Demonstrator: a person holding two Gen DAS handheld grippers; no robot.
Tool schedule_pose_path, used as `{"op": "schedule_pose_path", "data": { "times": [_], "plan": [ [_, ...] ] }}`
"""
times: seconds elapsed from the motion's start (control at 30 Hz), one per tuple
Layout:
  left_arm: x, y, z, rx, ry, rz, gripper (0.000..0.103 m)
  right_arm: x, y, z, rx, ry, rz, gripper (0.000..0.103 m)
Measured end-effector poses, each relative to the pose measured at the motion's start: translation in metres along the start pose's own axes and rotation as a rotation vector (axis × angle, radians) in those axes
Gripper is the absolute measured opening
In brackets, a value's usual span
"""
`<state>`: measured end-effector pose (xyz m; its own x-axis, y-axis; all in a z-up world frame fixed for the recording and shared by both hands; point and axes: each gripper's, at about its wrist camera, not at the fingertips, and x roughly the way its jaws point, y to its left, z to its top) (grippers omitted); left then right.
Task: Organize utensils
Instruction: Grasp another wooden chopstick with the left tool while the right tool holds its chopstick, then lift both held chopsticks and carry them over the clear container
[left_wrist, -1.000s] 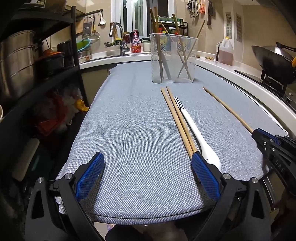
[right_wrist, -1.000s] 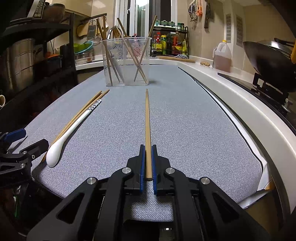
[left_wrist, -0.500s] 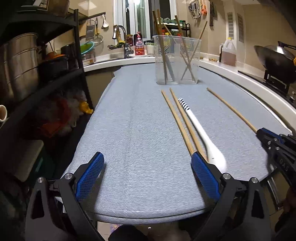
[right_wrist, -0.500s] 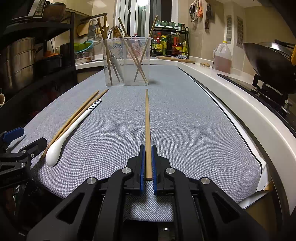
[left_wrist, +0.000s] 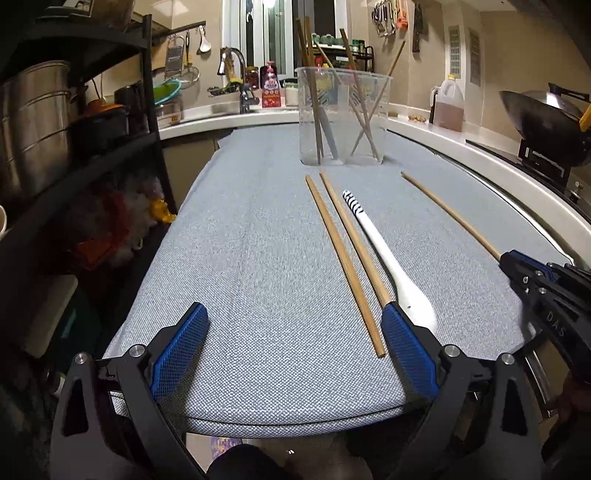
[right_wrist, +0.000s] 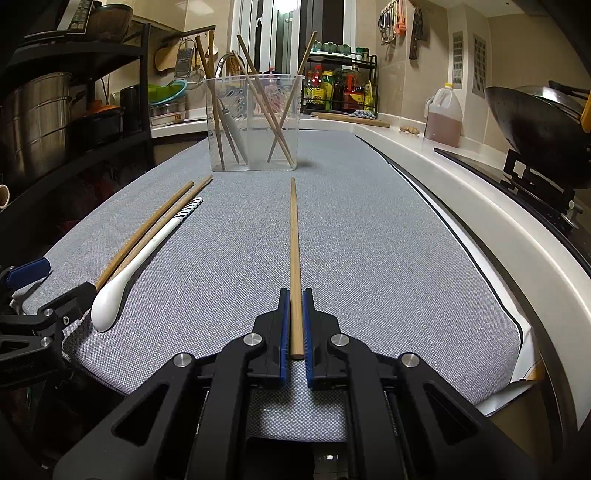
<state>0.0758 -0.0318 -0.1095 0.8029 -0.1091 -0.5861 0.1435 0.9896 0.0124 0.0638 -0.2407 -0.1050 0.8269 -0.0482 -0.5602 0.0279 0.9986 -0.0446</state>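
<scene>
Right claw clamped on one chopstick, ready to lift.

The single chopstick (right_wrist: 294, 258) lies flat on the grey bench (right_wrist: 388, 258), its thick end pinched between the closed pads of the right claw (right_wrist: 294, 325), tip aimed at the clear holder (right_wrist: 255, 122), probably its destination, where others already stand. Two more chopsticks (left_wrist: 345, 254) and a white spoon (left_wrist: 391, 266) lie to the left, near the left claw (left_wrist: 291, 347), which is spread wide and empty.

Cloth (right_wrist: 369, 240): grey-blue weave. Spoon (left_wrist: 388, 258): white, black-striped handle tip. Chopsticks (left_wrist: 343, 258): tan wood. Cup (right_wrist: 255, 122): clear. Gripper pads (left_wrist: 408, 354): blue, frames black. Wok (right_wrist: 535, 125): dark
</scene>
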Motion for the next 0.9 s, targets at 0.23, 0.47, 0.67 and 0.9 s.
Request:
{"op": "schedule_pose_path", "data": {
  "times": [0.23, 0.47, 0.67, 0.9],
  "plan": [
    [0.000, -0.003, 0.000, 0.033, -0.044, -0.047, 0.053, 0.000, 0.002, -0.002, 0.000, -0.013, -0.002, 0.007],
    [-0.002, -0.009, 0.011, 0.057, -0.027, -0.144, 0.006, -0.001, -0.001, 0.000, 0.031, 0.001, 0.037, 0.006],
    [-0.043, -0.005, 0.038, 0.060, -0.143, -0.167, 0.005, -0.021, -0.007, 0.003, 0.048, -0.019, 0.030, 0.007],
    [-0.071, 0.003, 0.073, 0.033, -0.218, -0.195, 0.005, -0.051, -0.011, 0.029, 0.057, -0.097, 0.045, 0.007]
  ]
}}
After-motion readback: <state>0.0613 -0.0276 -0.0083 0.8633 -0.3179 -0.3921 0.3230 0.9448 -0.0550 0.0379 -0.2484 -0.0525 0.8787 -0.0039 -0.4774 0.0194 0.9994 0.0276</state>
